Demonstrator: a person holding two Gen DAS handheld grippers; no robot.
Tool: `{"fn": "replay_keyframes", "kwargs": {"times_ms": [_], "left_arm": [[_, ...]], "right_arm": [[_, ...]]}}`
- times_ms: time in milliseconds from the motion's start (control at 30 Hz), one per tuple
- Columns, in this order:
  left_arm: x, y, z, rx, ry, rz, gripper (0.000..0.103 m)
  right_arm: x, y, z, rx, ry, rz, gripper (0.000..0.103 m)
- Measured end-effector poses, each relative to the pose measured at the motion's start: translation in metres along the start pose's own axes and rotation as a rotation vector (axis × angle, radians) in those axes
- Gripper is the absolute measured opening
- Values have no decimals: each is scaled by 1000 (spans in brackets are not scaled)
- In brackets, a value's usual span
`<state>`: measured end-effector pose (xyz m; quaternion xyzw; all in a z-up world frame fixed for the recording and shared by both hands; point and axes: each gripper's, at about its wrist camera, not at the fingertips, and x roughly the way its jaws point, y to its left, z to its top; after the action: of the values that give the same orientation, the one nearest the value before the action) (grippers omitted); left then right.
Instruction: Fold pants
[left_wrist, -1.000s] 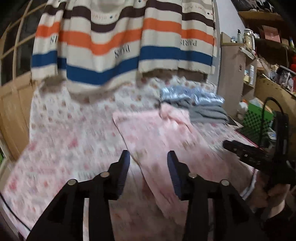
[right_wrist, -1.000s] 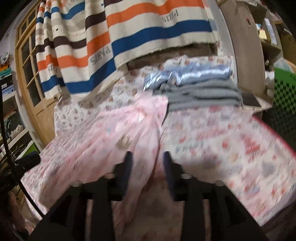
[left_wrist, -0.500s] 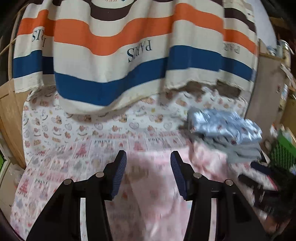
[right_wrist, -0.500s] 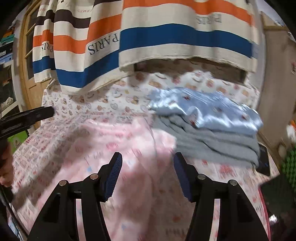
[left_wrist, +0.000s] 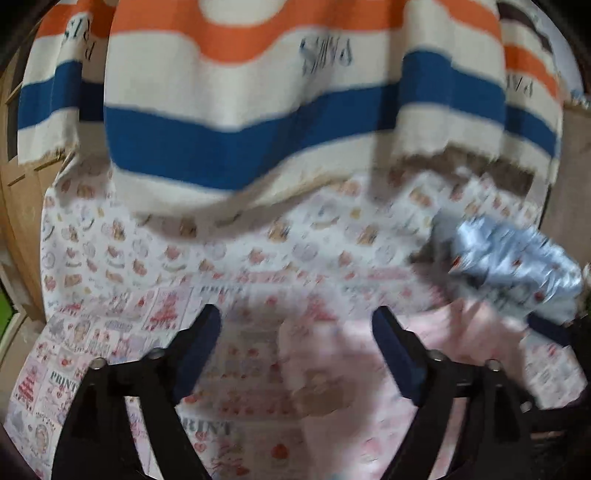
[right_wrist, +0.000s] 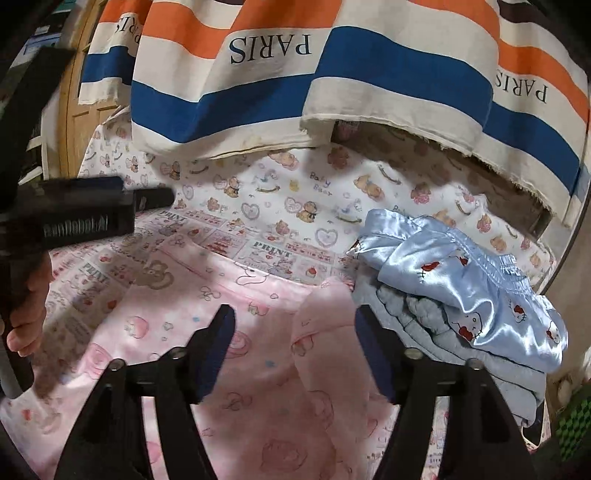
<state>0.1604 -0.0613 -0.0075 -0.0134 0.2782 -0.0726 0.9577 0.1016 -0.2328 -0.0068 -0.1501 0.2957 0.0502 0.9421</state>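
Observation:
The pink printed pants (right_wrist: 207, 332) lie spread on the bed, with a raised fold ridge (right_wrist: 325, 317) running toward me. My right gripper (right_wrist: 294, 317) hovers over that ridge with its jaws opening. The cloth shows between the fingers but the pads do not press on it. My left gripper (left_wrist: 297, 321) is blurred, and its jaws are also opening, wide apart above the pants' far edge (left_wrist: 369, 387), holding nothing. It appears again at the left of the right wrist view as the left gripper (right_wrist: 147, 197), held by a hand (right_wrist: 26, 314).
A stack of folded clothes (right_wrist: 461, 280), pale blue satin on grey, sits right of the pants and also shows in the left wrist view (left_wrist: 517, 258). A striped PARIS blanket (right_wrist: 369, 74) hangs over the far end of the printed bedsheet (right_wrist: 277, 199). A wooden door (right_wrist: 81, 110) stands at the left.
Both grippers have travelled toward the far end of the bed and their jaws have spread wider. The pink cloth bunched between the right fingers a second ago now lies loose on the bed.

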Motion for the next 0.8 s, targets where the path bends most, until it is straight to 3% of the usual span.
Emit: {"fn": "replay_keyframes", "kwargs": {"times_ms": [33,67,100,167,533,567,600,700,800], "left_arm": [[2,-1,0,0,10,-5,85],[3,-2,0,0,11,-13,88],[2,-3,0,2,9,-18,91],[-2,-6,-1,11,-4,-12,100],[-3,1,1,-43,-4,3,101],[-2,2,1,-44,-6,9,101],[-2,2,1,-44,-6,15,101],[-2,4,1,-52,-5,20,101],[-1,3,0,-51,-6,13,101]], "right_arm": [[1,-1,-2,4,-2,6,75],[2,-2,-3,9,-1,8,84],[3,-4,-5,17,5,0,87],[6,-9,-6,42,12,-15,87],[15,-9,-9,7,35,-30,88],[16,-8,-9,-1,41,-35,85],[18,-6,-9,-15,53,-41,71],[29,-3,-11,-54,113,-40,42],[32,-10,-12,-28,134,-53,23]]}}
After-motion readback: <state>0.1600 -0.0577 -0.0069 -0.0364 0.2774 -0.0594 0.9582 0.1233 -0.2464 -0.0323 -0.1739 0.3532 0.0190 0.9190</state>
